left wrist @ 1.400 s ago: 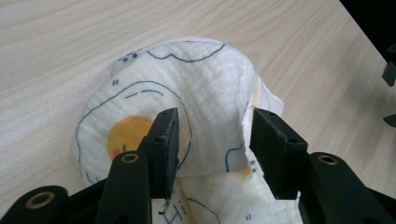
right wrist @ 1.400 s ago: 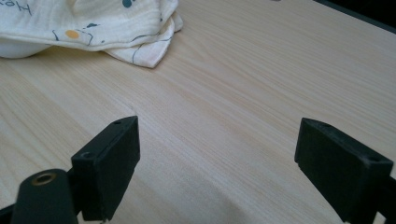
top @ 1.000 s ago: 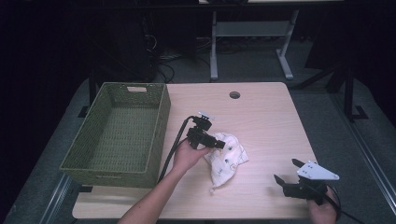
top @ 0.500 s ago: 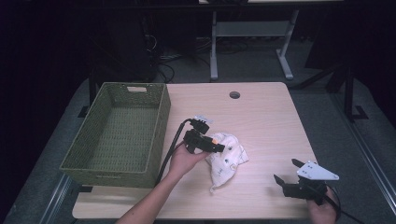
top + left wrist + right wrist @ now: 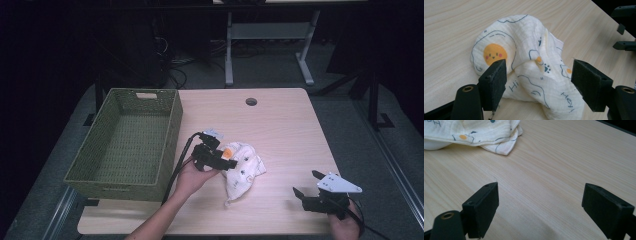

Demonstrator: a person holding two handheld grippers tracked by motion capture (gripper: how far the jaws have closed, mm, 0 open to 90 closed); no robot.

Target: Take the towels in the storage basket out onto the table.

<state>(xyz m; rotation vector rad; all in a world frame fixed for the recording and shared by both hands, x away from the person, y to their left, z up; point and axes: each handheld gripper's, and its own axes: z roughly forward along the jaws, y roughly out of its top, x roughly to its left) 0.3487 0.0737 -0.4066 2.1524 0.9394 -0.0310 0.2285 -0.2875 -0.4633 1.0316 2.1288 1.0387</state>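
Note:
A crumpled white cloth (image 5: 246,169) printed with egg faces and blue writing lies on the wooden table (image 5: 280,125), near its middle. My left gripper (image 5: 229,164) sits at the cloth's left edge. In the left gripper view the cloth (image 5: 529,65) bulges between and beyond the jaws of my left gripper (image 5: 541,80). Those jaws have just been opening, and the pads (image 5: 495,80) stand off the fabric. My right gripper (image 5: 307,183) rests open near the table's front right corner. In its own view my right gripper (image 5: 544,207) has bare wood between its jaws, with a cloth corner (image 5: 504,148) farther off.
A green woven basket (image 5: 172,125) stands on the left part of the table, its right wall close to my left hand. A round cable hole (image 5: 251,101) lies toward the table's far edge. My right gripper (image 5: 624,27) shows at the far right of the left gripper view.
My left gripper's jaws have spread apart and let go of the cloth, and the gripper has drawn back a little toward the near left. The right gripper has stayed where it was.

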